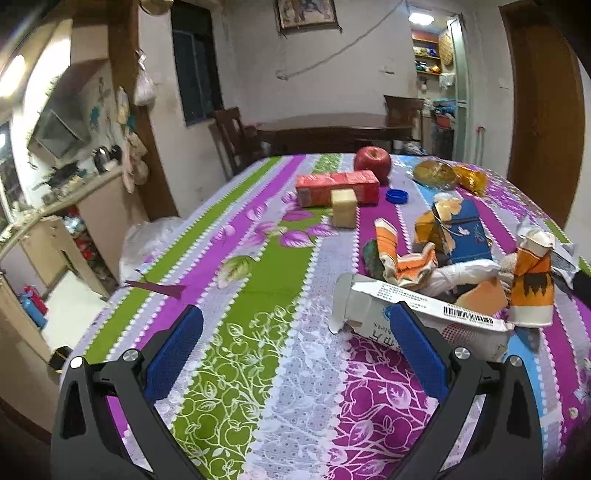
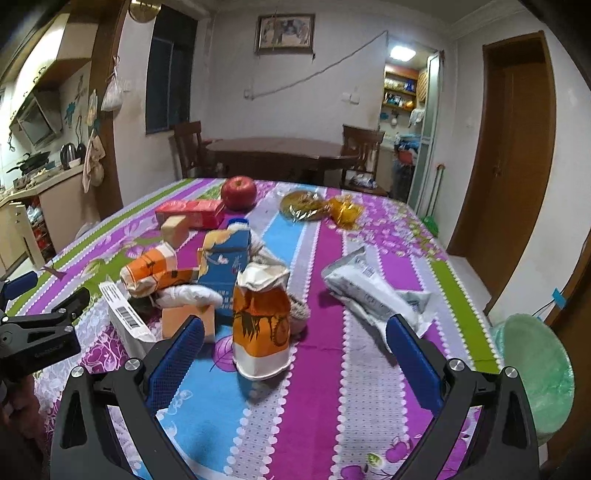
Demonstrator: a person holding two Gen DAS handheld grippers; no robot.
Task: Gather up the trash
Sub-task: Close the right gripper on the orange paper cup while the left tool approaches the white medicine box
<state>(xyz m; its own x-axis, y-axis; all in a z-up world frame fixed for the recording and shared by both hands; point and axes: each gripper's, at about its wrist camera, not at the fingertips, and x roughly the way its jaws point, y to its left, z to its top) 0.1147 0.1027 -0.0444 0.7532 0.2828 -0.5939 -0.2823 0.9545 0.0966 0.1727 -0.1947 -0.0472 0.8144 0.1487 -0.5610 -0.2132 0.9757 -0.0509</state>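
Nothing looks collected yet; as I judge it, all the litter remains on the table. My left gripper (image 1: 295, 332) is spread wide and empty, the white barcoded carton (image 1: 424, 314) touching its right finger. My right gripper (image 2: 295, 336) also gapes empty, the orange carton (image 2: 262, 325) upright between its fingers, the green-lined bin (image 2: 535, 373) off to its right.

Home dining room, wooden table (image 2: 277, 147), chairs (image 2: 188, 146) (kitchen counter (image 2: 40, 181) alongside), framed picture (image 2: 284, 33)
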